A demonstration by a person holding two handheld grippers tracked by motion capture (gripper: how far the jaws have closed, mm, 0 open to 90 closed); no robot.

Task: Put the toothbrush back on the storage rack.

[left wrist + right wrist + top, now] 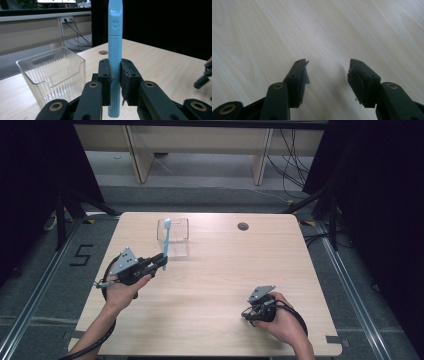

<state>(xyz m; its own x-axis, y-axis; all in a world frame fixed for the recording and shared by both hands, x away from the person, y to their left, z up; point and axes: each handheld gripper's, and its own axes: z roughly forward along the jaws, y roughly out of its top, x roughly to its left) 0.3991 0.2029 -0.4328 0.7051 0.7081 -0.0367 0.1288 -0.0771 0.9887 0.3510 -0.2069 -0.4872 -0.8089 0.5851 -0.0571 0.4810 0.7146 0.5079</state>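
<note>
Blue toothbrush (115, 50) upright, clamped at its ribbed handle by left tool (161, 262), near the counter's (215, 285) far-left part, just before clear plastic box (173, 236). Right tool (328, 72) gapes, holding nothing, by the near-right edge. Risk: handle pinched narrowly; a tilt could slide it through. Left gripper view shows pad contact; high view shows the brush head against the box.

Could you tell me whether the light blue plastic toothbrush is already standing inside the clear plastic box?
No, the light blue plastic toothbrush is clamped upright in the left gripper, beside the clear plastic box.
</note>
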